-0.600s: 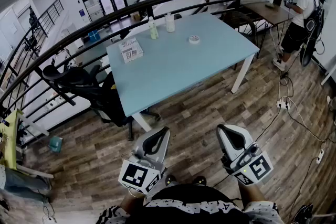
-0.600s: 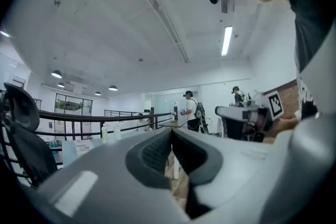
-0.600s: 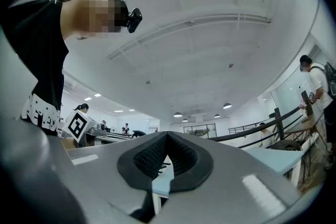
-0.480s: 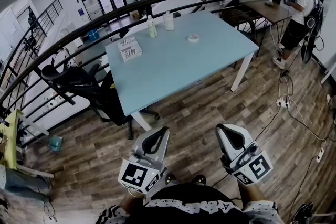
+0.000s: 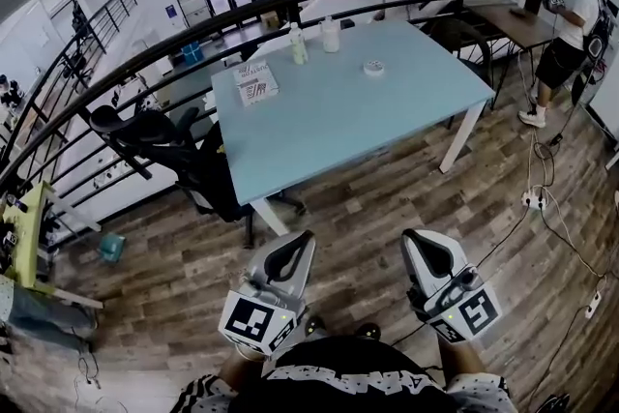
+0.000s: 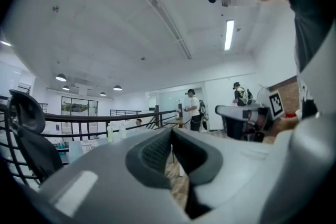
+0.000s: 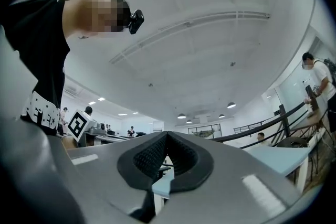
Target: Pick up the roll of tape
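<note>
1. The small white roll of tape (image 5: 374, 66) lies flat on the far right part of the light blue rectangular desk (image 5: 387, 126). Nothing touches it. Both claws hang low by the person's body over the brown wood-plank floor (image 5: 368, 208), well apart from the desk, so I judge the reach has not begun.
2. The left claw (image 5: 290, 249) has its jaws together with nothing between them, and so does the right claw (image 5: 426, 249). A claw that arrives closed like this would shove the roll across the smooth top rather than straddle it.
3. The roll is low and flat. Jaws that come in level may catch only its upper rim, and it could then tip or slip out on the lift.
4. The black office chair (image 5: 160, 135) stands at the desk's near left corner. White cables with a power strip (image 5: 534, 198) trail over the floor to the right. Either could snag a foot on the way in.
5. Two containers stand upright on the far edge, left of the tape.
   - The slim clear bottle (image 5: 297, 44) holds something pale green.
   - I cannot tell what is in the wider whitish bottle (image 5: 331, 34).
   - A wide sweep past the roll could topple either one.
6. The flat white box with black print (image 5: 256, 82) lies closed on the desk's left part, its contents hidden.
</note>
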Demonstrator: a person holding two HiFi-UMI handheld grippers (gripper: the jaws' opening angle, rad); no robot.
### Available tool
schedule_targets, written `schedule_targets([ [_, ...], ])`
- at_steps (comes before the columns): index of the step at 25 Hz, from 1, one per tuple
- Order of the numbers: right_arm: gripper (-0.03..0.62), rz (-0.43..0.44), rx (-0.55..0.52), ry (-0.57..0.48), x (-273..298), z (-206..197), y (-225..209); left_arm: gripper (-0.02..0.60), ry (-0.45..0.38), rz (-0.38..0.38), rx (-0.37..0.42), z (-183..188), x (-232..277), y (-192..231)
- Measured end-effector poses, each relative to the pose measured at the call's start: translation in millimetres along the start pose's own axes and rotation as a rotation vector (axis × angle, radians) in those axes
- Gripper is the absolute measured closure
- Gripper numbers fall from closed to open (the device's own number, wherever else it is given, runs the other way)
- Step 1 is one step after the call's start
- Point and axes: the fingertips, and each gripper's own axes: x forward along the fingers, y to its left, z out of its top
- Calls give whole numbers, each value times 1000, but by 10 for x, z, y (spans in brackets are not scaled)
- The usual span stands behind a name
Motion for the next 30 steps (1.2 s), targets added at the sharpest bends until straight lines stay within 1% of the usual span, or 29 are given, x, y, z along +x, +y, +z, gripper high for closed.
schedule_targets([
  [7,594,36,-9,18,-42,-62,-68,581,21,52,4,-34,-47,-76],
  [11,594,75,0,10,-107,-79,-126,581,31,79,-10,-79,-28,-162],
  [14,594,86,5,9,-164,-91,-197,581,39,97,-8,-106,19,-230],
  [21,594,98,37,-2,-373,-57,-299,581,21,95,-2,-61,77,-502],
  [26,594,71,91,-26,-496,37,-346,581,20,86,24,-7,50,-648],
  [30,594,79,68,-13,-599,26,-336,581,4,77,35,54,56,-719],
])
